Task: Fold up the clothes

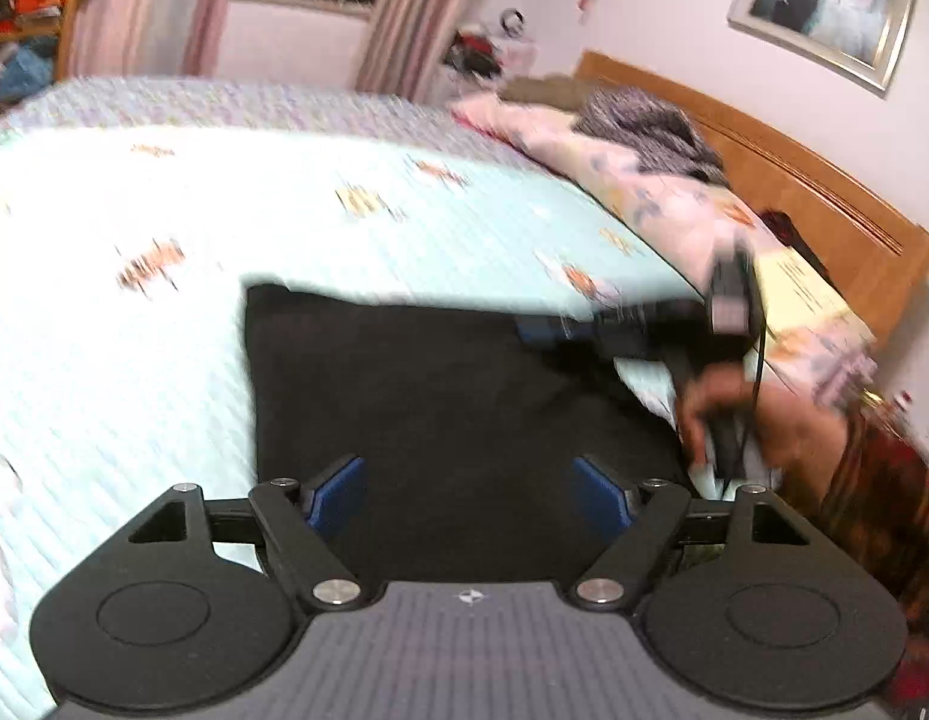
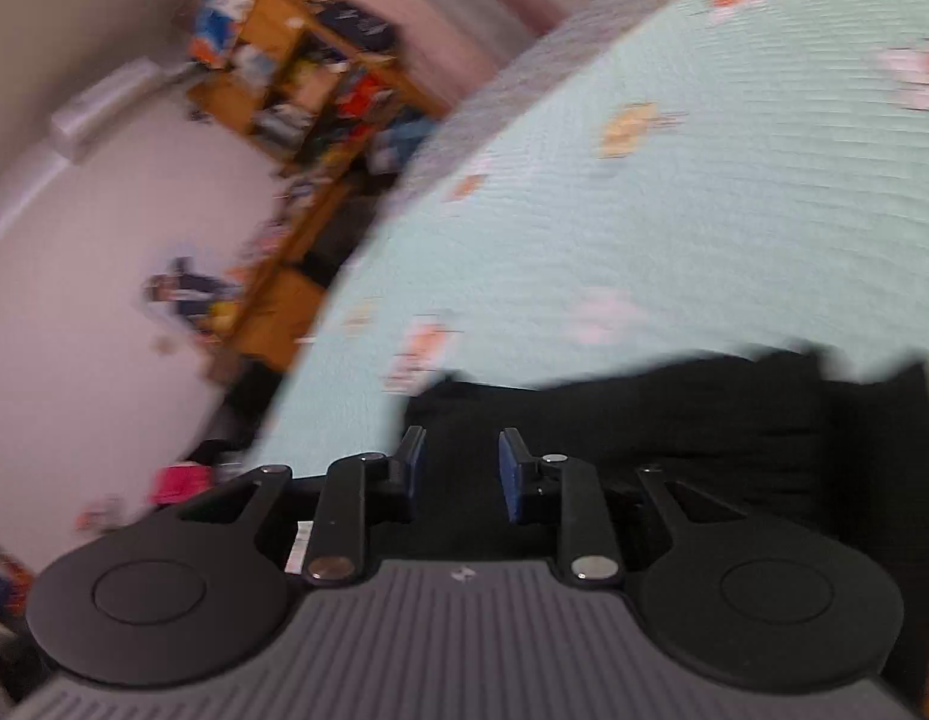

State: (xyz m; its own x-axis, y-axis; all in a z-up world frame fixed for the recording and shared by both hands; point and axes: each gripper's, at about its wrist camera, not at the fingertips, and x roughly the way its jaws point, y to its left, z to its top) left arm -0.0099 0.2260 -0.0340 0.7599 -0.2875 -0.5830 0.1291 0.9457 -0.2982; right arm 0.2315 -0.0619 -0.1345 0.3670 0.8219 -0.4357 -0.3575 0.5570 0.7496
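Observation:
A black garment (image 1: 440, 396) lies flat in a roughly square shape on the pale green quilted bedspread (image 1: 164, 228). My left gripper (image 1: 469, 495) is open over its near edge, blue pads apart, holding nothing. My right gripper (image 1: 545, 330) shows in the left wrist view at the garment's far right edge, blurred, with the hand behind it. In the right wrist view the right gripper (image 2: 458, 468) is open with a narrow gap, just above the black garment (image 2: 704, 420), holding nothing. Both views are motion-blurred.
A pink patterned duvet (image 1: 662, 192) and a grey-black knit item (image 1: 650, 126) lie piled along the wooden headboard (image 1: 824, 192). A cluttered wooden shelf (image 2: 308, 96) stands beyond the bed's far edge. A framed photo (image 1: 824, 0) hangs on the wall.

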